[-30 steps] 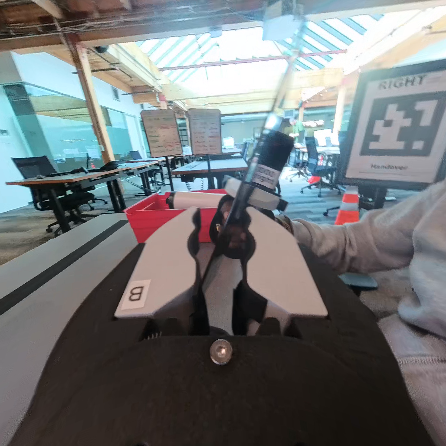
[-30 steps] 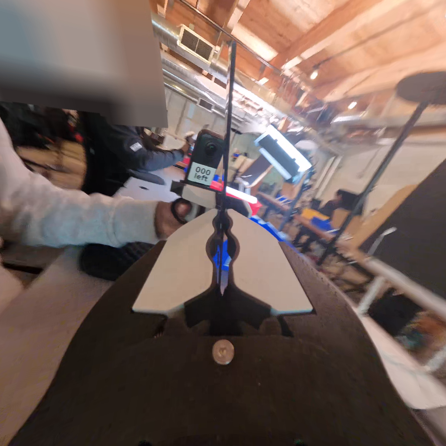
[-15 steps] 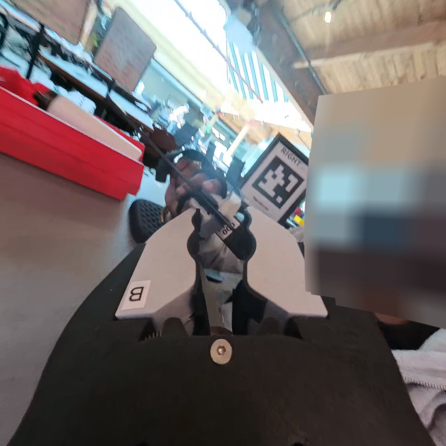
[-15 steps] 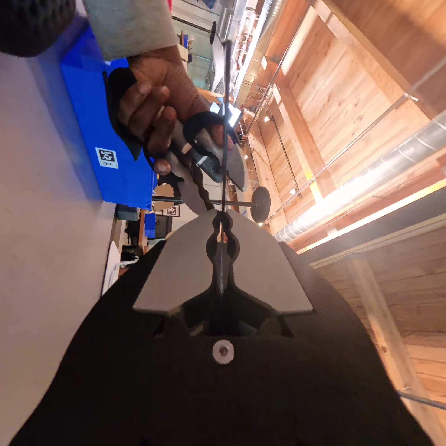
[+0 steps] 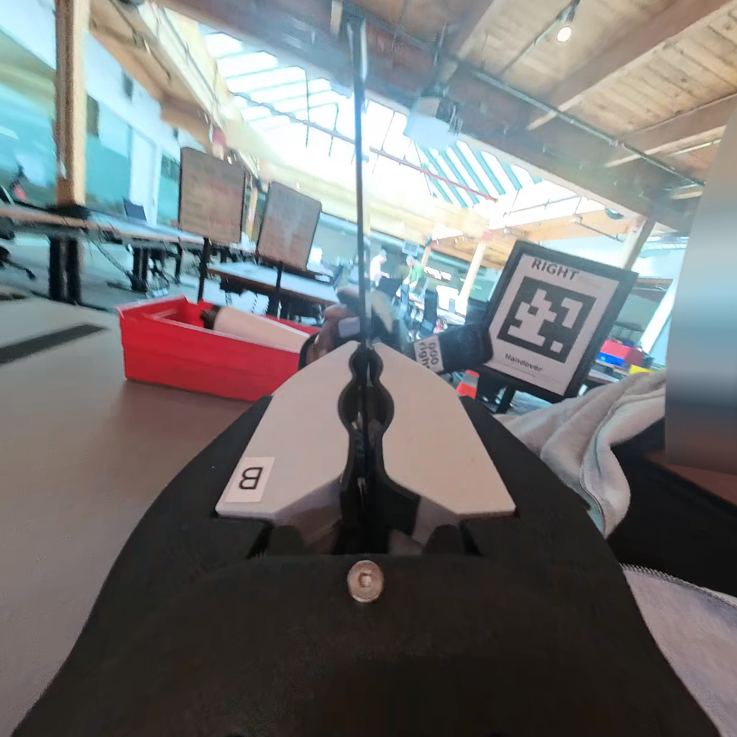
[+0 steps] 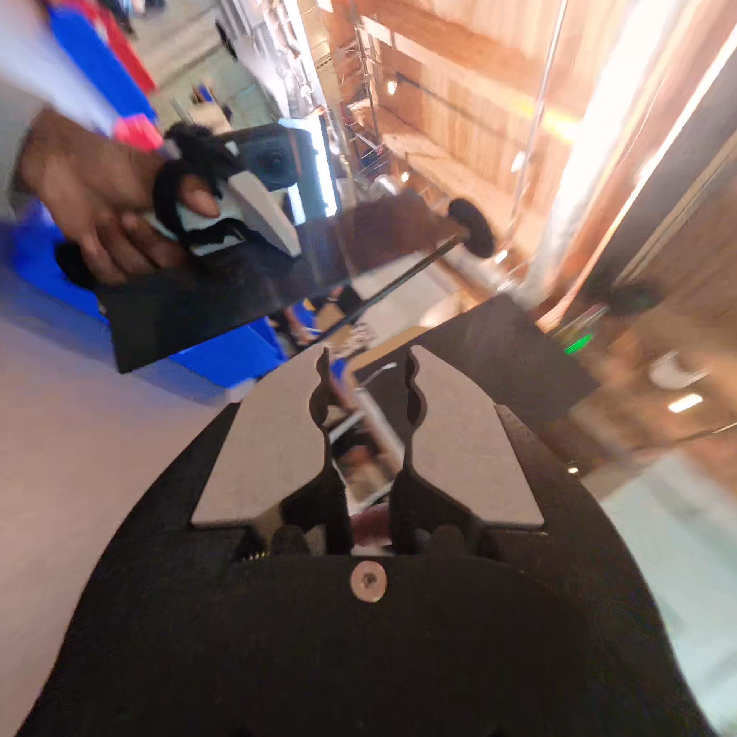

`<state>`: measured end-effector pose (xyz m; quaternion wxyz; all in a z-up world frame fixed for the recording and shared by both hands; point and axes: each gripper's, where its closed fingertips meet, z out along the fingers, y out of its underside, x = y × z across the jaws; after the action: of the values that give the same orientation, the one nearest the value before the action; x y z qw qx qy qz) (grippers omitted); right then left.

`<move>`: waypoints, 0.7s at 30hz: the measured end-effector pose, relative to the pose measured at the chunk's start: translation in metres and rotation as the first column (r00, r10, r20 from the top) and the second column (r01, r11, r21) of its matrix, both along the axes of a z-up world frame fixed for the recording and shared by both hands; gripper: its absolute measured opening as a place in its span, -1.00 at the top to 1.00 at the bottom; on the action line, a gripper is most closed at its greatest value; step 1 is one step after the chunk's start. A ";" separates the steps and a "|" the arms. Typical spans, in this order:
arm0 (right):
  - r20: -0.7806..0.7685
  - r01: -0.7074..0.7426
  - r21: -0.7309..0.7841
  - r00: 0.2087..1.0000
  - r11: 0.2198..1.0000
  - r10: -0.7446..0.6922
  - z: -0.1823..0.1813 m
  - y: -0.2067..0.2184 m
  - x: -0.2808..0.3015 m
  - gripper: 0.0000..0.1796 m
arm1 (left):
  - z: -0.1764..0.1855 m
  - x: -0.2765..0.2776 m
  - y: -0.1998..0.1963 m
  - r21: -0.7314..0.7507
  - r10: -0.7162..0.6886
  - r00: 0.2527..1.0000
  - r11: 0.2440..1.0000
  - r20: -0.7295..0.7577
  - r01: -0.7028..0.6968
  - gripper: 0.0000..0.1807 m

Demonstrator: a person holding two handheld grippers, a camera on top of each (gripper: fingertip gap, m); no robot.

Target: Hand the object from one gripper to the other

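1. The left tool (image 5: 363,351) points forward and slightly up over the grey bench (image 5: 71,430). Its two pale fingers (image 5: 303,430) are pressed together on a thin black sheet (image 5: 361,191).

2. In the left wrist view the sheet shows edge-on, as a narrow dark line that rises straight from between the fingertips toward the ceiling beams.

3. In the right wrist view the same sheet (image 6: 207,307) shows its broad face: flat, dark and rectangular, with a glossy upper part that mirrors the room. The left tool (image 6: 255,223) clamps it near one edge. A bare hand (image 6: 91,199) holds that tool, thumb through a black loop, a light sleeve at the wrist.

4. The right tool (image 6: 366,355) stands open with a clear gap between its fingers (image 6: 271,438), and nothing is in it. It sits below and to the right of the sheet, apart from it. This view is strongly tilted and blurred.

5. In the left wrist view the right tool (image 5: 450,351) appears just beyond the fingertips, a dark body with a white label, and a grey sleeve (image 5: 590,430) reaches toward it from the right.

6. A red bin (image 5: 191,355) rests on the bench, ahead and left, and holds a white cylinder with a dark end (image 5: 255,327). A marker board (image 5: 554,319) with a black-and-white pattern stands to the right, behind the right tool.
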<state>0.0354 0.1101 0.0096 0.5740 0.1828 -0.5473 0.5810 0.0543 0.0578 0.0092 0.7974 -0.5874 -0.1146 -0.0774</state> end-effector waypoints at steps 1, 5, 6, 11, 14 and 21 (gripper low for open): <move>0.163 -0.058 -0.046 0.985 0.997 0.065 0.001 0.002 -0.007 0.60 | 0.005 -0.001 -0.005 0.029 0.018 1.000 0.999 -0.021 -0.018 0.99; 0.753 -0.299 -0.367 0.460 0.881 0.470 -0.011 -0.007 -0.018 0.41 | 0.013 0.000 -0.014 0.085 0.071 0.987 0.995 -0.145 -0.059 0.98; 0.790 -0.329 -0.471 0.256 0.819 0.557 -0.011 -0.010 -0.014 0.36 | 0.012 0.001 -0.013 0.078 0.080 0.983 0.995 -0.162 -0.068 0.98; 0.744 -0.368 -0.656 -0.173 0.659 0.645 0.002 -0.020 0.003 0.33 | -0.001 0.002 -0.003 -0.015 0.036 0.990 0.999 -0.140 -0.038 0.99; 0.816 -0.416 -0.550 -0.081 0.724 0.573 -0.001 -0.033 0.007 0.42 | -0.012 0.004 0.006 -0.085 -0.004 0.994 0.996 -0.112 -0.005 0.99; 0.805 -0.492 -0.423 0.182 0.761 0.565 -0.005 -0.036 0.013 0.99 | -0.027 0.000 0.014 -0.148 -0.029 1.000 0.989 -0.010 0.027 0.94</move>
<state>0.0480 0.0744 0.0049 -0.0477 -0.0041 -0.6473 0.7608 0.0546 0.0717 -0.0181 0.7510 -0.6471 -0.1069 -0.0765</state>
